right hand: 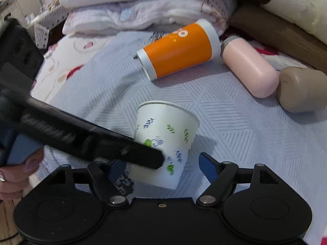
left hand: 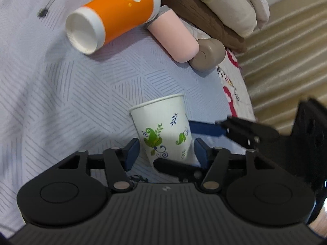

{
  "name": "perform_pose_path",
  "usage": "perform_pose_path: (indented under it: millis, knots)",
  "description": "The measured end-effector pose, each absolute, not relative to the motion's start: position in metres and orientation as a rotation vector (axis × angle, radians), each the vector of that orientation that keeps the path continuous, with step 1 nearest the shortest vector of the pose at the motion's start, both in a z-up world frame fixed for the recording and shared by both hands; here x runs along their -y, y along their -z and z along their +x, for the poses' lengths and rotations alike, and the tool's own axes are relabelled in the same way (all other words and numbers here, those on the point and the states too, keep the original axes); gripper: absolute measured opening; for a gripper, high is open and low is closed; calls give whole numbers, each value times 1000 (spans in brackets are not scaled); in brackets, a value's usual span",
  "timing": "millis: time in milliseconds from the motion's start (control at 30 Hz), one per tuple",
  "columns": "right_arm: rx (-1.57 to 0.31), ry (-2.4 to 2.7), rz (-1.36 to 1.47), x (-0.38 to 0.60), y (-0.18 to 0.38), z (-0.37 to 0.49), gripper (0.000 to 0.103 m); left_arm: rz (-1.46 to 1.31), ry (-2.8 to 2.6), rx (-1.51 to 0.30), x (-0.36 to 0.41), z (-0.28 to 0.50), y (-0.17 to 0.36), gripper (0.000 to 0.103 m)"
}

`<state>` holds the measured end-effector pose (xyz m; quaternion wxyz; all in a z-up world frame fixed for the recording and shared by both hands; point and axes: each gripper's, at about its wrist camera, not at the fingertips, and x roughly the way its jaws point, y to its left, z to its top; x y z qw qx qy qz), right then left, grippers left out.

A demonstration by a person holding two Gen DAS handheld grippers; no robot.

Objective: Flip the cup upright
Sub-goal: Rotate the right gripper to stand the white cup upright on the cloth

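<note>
Both grippers, left [left hand: 165,153] and right [right hand: 162,164], stood wide open flanking the mouth-up, leaning paper cup [left hand: 163,130] on the quilt [left hand: 61,102], apparently steadying it, with the orange tumbler [left hand: 114,20] beyond.

Partial white lettering "CO" on orange tumbler [left hand: 114,15], lying on its side beyond paper cup [left hand: 163,128]; leading letters blurred, unreadable. From right wrist view, only a single "O" legible on same tumbler [right hand: 177,51]. Paper cup: leaf pattern only, no wording.
</note>
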<state>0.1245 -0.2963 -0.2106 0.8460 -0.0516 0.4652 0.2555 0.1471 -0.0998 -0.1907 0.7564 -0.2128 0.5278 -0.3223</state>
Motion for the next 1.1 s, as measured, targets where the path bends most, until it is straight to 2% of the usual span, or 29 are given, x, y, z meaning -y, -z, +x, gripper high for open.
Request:
perform_pose_path:
  millis: [100, 167, 267, 333, 533, 800, 967, 1100]
  knots:
    - [-1003, -567, -106, 300, 215, 137, 80, -460, 715, -1141, 99, 150, 188, 63]
    - [-1007, -592, -89, 303, 217, 140, 71, -484, 740, -1152, 98, 155, 189, 64]
    - [-1010, -604, -63, 306, 218, 142, 71, -474, 734, -1143, 103, 159, 187, 61]
    - [-1001, -607, -47, 308, 217, 142, 71, -459, 738, -1131, 108, 159, 185, 54]
    - [-938, -617, -107, 308, 214, 135, 70, -397, 725, -1064, 114, 149, 175, 52]
    - [-634, -616, -276, 305, 209, 114, 70, -311, 689, -845, 113, 136, 151, 52]
    - [-432, -607, -391, 298, 216, 112, 70, -123, 626, -720, 127, 130, 148, 52]
    - [-367, -587, -411, 294, 227, 127, 70, -83, 597, -659, 136, 133, 153, 52]
